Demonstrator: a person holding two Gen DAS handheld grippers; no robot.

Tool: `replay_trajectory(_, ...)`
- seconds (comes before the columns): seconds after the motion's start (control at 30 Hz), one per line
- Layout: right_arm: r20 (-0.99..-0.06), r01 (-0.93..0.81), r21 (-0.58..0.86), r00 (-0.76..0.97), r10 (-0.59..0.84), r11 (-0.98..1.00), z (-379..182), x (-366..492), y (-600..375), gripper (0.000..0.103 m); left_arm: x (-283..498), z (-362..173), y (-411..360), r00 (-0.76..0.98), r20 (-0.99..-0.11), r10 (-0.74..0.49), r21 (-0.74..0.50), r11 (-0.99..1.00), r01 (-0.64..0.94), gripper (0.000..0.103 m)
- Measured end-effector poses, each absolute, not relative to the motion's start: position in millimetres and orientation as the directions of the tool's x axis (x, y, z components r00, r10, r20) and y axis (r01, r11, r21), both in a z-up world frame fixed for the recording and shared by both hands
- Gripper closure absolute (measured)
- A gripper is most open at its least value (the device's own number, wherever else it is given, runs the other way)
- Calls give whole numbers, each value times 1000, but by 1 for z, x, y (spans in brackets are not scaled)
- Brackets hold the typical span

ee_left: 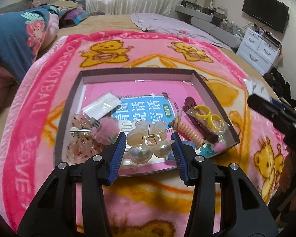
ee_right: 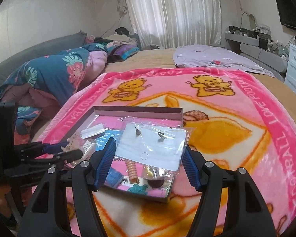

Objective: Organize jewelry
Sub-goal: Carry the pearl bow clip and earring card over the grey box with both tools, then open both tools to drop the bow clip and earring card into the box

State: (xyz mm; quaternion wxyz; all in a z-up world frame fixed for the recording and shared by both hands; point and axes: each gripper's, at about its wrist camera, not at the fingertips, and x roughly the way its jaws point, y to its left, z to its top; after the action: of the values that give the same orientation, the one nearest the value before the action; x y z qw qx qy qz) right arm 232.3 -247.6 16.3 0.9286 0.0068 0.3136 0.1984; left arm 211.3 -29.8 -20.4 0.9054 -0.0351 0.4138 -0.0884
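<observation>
My right tongs pinch the earring card; left tongs pinch the clip. The slick sleeve could slip before the tray.

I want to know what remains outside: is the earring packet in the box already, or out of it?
Out. The right gripper holds the earring packet above the box.

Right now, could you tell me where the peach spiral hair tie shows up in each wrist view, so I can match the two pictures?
Left wrist view: the spiral hair tie lies in the tray's near right part, just beyond the left gripper's right finger.
Right wrist view: the hair tie is low centre, seen partly under the bagged earring card.
Shared landmark: the shallow tray on the pink bear blanket.
</observation>
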Motion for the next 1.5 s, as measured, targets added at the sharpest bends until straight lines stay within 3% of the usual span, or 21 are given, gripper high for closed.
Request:
replay_trajectory(0.47, -698, -387, 106, 627, 345, 916, -25, 274, -227, 39, 219, -39, -33, 619, -761, -195, -130, 980, 149, 64)
replay_trajectory(0.83, -718, -397, 137, 591, 367, 907, -35, 273, -223, 37, 221, -38, -31, 625, -756, -194, -132, 981, 145, 64)
replay_trajectory(0.9, -714, -390, 146, 594, 370, 909, -33, 272, -226, 36, 221, -37, -32, 627, -754, -195, -130, 980, 149, 55)
replay_trajectory(1.13, -662, -350, 189, 644, 382, 917, -15, 257, -246, 25, 219, -33, -32, 634, -749, -193, -123, 981, 153, 54)
replay_trajectory(1.33, -589, -318, 224, 709, 388, 921, 9, 227, -269, 11, 209, -19, -31, 654, -733, -190, -125, 981, 145, 45)
replay_trajectory(1.5, -528, -322, 217, 755, 388, 921, 32, 197, -276, 8, 187, 5, -26, 693, -697, -185, -127, 983, 135, 35)
